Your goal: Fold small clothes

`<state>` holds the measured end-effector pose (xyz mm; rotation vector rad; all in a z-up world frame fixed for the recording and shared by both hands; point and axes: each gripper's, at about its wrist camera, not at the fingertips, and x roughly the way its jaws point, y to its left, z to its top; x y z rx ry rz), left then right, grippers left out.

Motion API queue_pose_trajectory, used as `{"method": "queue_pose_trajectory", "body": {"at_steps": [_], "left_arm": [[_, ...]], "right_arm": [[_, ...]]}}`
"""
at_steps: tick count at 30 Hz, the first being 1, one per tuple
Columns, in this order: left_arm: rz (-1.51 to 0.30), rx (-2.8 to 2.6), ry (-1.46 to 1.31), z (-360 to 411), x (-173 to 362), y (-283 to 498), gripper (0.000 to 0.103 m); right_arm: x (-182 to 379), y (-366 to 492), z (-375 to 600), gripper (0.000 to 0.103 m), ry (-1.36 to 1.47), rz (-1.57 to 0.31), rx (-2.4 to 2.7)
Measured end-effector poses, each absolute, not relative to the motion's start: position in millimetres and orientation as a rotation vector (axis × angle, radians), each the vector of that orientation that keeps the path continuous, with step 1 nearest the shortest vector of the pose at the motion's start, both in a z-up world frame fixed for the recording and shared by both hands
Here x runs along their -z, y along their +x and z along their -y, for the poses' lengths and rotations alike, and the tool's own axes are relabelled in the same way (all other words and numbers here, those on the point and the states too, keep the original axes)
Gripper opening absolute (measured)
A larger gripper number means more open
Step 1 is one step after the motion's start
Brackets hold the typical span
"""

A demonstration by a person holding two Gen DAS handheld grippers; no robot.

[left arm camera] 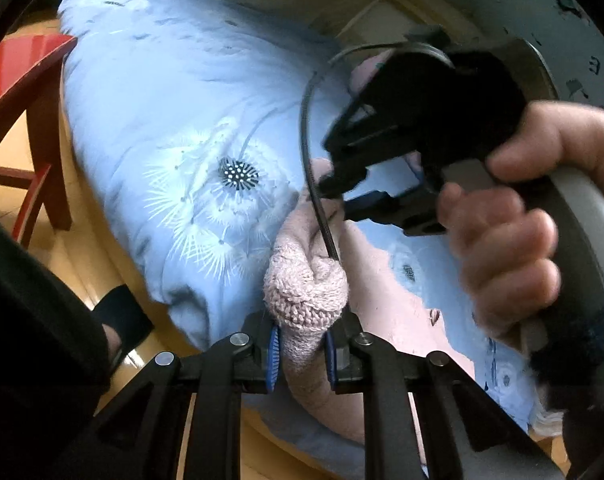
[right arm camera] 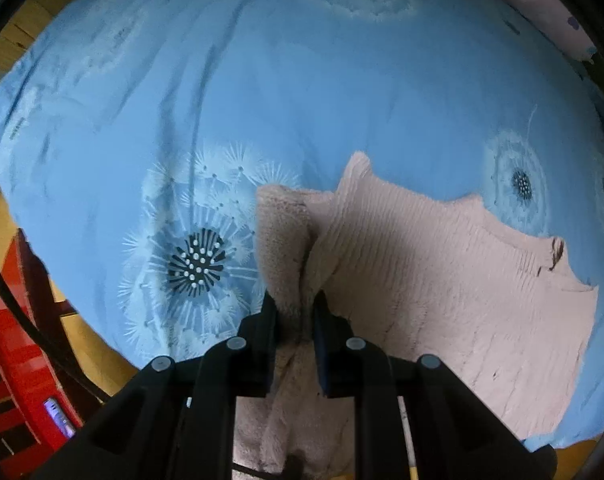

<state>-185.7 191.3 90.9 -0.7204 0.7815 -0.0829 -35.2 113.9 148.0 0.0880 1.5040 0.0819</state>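
A pink knit garment (right arm camera: pixel 442 280) lay spread on a blue cover (right arm camera: pixel 302 88) printed with white dandelion heads, one with a dark seed centre (right arm camera: pixel 195 262) just to the left of the cloth. The left gripper (left arm camera: pixel 302 350) had its fingers (left arm camera: pixel 273 354) clamped on a bunched end of the knit (left arm camera: pixel 306 292), the ribbed wool bulging out above the blue pads. The right gripper (right arm camera: pixel 295 320), pointing down at the cover, had its fingers (right arm camera: pixel 267 332) pinched on a raised fold of the same garment, a fleecy ridge standing up between the pads while the rest lay flat to the right. From the left side I could see that gripper (left arm camera: pixel 354 196) over the pink cloth, held by a bare hand (left arm camera: pixel 514 216) on a grey handle, with a black cable (left arm camera: pixel 312 184) curving down past it to the knit. A small dark mark (right arm camera: pixel 556 252) showed near the garment's far right edge. Beyond the cover's left edge were a yellow wooden floor (left arm camera: pixel 73 256) and a red chair (left arm camera: pixel 25 92). A pale spotted cloth (right arm camera: pixel 542 4) lay at the cover's top right corner.
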Motion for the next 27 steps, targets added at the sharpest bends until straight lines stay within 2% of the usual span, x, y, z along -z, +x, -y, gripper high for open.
{"method": "queue_pose_trajectory", "body": {"at_steps": [12, 27], "left_arm": [[-0.761, 0.181, -0.692, -177, -99, -193, 0.000], [-0.762, 0.327, -0.541, -130, -123, -196, 0.000]], "right_arm": [[-176, -59, -45, 0.016, 0.131, -1.436, -0.191], [-174, -55, 4, 0.016, 0.278, -1.329, -0.322]]}}
